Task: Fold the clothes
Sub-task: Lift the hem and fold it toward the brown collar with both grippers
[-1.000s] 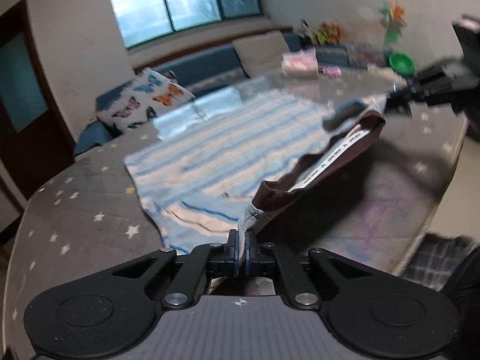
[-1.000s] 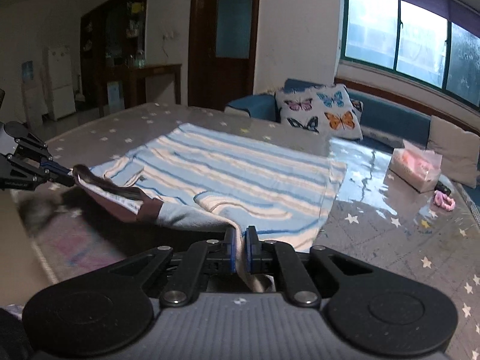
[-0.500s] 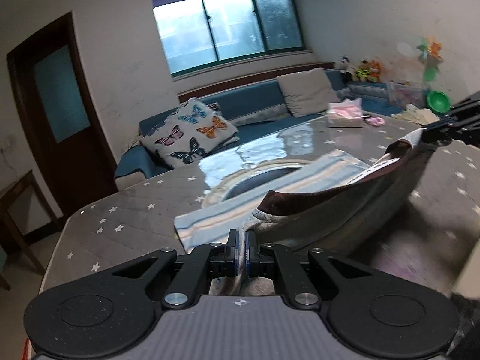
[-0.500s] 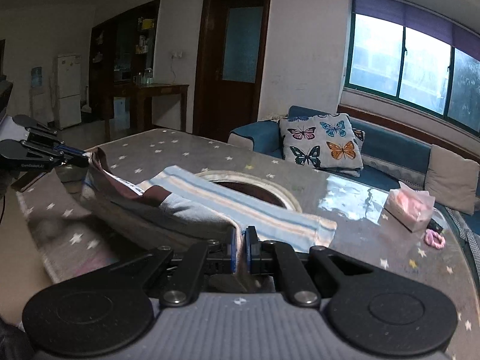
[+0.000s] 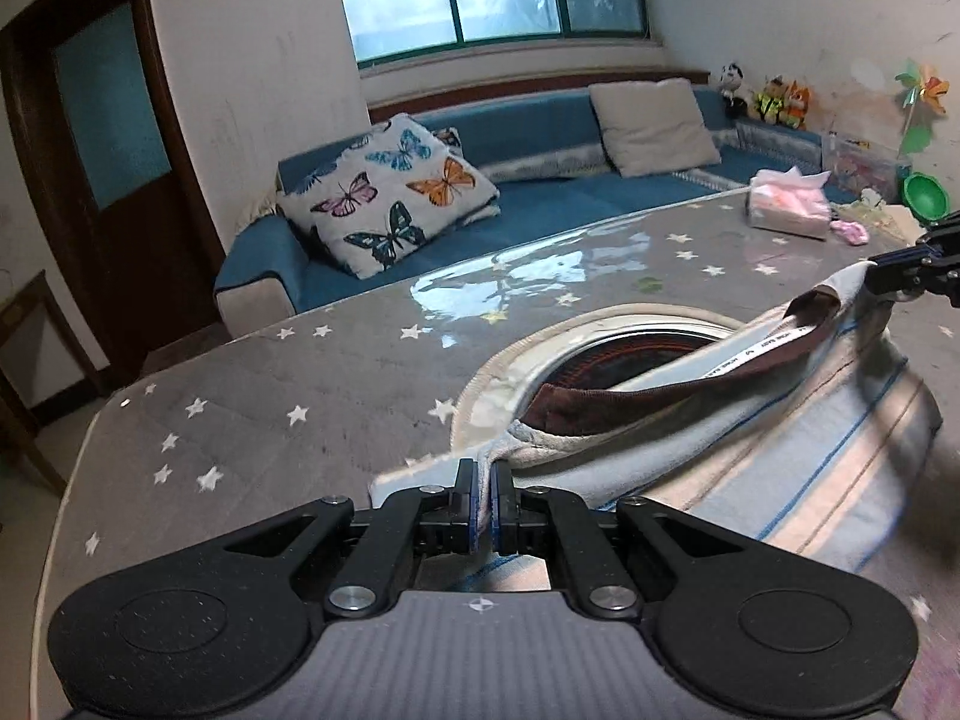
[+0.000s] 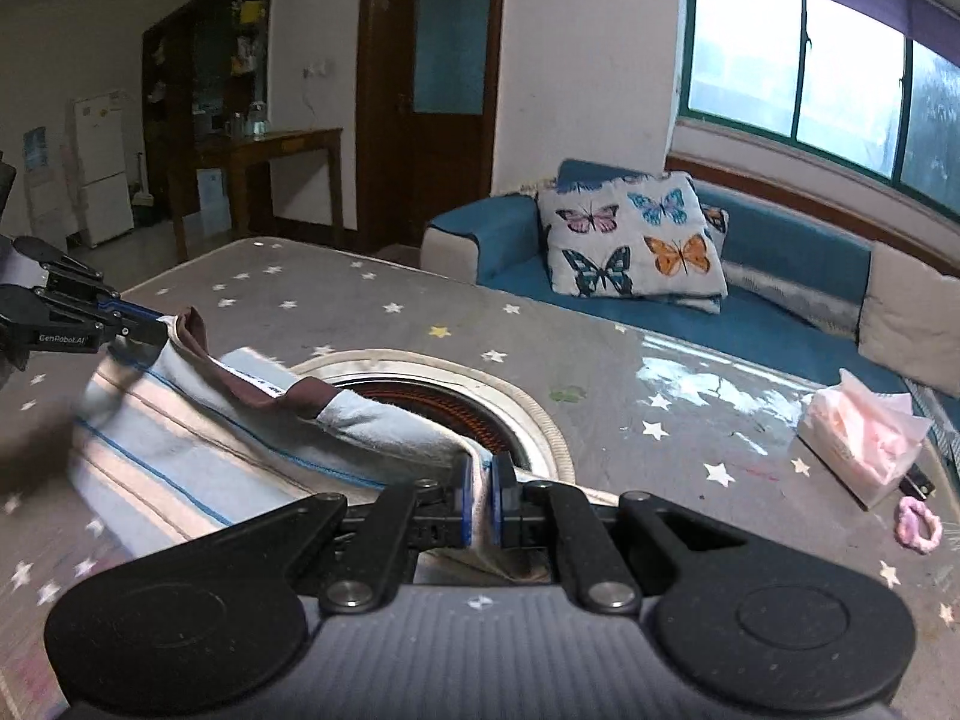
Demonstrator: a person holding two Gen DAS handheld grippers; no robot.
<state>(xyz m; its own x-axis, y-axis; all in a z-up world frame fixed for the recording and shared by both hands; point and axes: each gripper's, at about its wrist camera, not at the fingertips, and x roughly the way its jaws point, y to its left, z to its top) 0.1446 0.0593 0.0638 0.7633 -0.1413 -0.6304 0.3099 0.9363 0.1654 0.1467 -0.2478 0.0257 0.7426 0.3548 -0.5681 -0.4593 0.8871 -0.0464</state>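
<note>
A blue-and-cream striped shirt [image 5: 798,456] with a brown collar band [image 5: 654,396] hangs stretched between both grippers above the star-patterned table [image 5: 288,396]. My left gripper [image 5: 485,495] is shut on one shoulder of it at the bottom centre of the left wrist view. My right gripper [image 6: 478,495] is shut on the other shoulder; the striped shirt [image 6: 180,456] sags leftwards from it. Each gripper shows in the other's view: the right gripper [image 5: 882,285] at the far right edge, the left gripper [image 6: 144,327] at the far left. The shirt's lower part is hidden under the tools.
A round inset ring [image 6: 480,402] lies in the table under the shirt. A tissue pack [image 6: 864,444] and a pink hair tie [image 6: 918,525] sit at the table's right side. A blue sofa [image 5: 540,198] with a butterfly cushion [image 5: 390,198] runs behind the table.
Both grippers have carried the shirt's top edge across and slightly up. The flat striped cloth that covered the table is now gathered in a hanging fold, uncovering the round ring.
</note>
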